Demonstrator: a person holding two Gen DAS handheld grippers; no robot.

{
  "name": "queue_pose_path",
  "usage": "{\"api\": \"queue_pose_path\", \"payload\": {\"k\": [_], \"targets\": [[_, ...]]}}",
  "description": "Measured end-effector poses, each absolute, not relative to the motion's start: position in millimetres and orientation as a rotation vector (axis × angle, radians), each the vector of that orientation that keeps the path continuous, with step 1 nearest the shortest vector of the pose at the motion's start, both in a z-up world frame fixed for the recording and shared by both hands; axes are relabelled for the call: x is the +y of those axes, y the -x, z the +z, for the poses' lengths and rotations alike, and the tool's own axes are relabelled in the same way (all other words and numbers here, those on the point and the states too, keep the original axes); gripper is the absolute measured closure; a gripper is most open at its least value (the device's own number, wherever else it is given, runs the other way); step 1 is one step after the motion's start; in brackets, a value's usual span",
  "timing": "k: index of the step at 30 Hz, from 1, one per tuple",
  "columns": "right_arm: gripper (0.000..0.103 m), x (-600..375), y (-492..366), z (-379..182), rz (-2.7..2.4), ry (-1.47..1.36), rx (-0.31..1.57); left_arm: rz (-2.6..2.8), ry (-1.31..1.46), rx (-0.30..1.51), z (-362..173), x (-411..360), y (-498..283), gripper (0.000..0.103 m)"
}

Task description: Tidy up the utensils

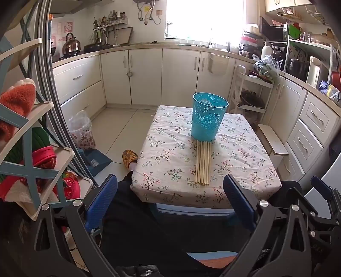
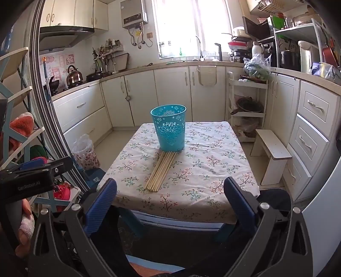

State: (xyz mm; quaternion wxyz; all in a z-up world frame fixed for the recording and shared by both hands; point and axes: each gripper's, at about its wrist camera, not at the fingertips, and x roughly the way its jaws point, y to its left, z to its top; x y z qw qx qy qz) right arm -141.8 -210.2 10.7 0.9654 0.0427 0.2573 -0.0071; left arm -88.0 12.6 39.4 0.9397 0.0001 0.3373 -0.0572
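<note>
I can't see into the blue basket (image 2: 169, 127), its base hides the far chopstick (image 2: 161, 170) tips, the window (image 1: 204, 19) is blown out white, and the left gripper (image 2: 32, 170) is cut off at the right view's edge.

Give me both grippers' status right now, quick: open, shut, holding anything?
Left gripper: open, holding nothing, short of the chopsticks on the table.
Right gripper: open, holding nothing, also short of the chopsticks.

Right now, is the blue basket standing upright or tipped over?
Upright: the blue basket stands on its base on the table, rim facing up.
</note>
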Motion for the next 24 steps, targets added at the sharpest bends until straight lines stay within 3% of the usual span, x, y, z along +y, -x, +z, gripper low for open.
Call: {"api": "queue_pose_path", "payload": {"k": [24], "targets": [[0.007, -209.1, 139.3, 13.6, -0.012, -0.067, 0.510, -0.115, 0.004, 0.665, 40.6, 15.7, 92.2, 0.007]]}}
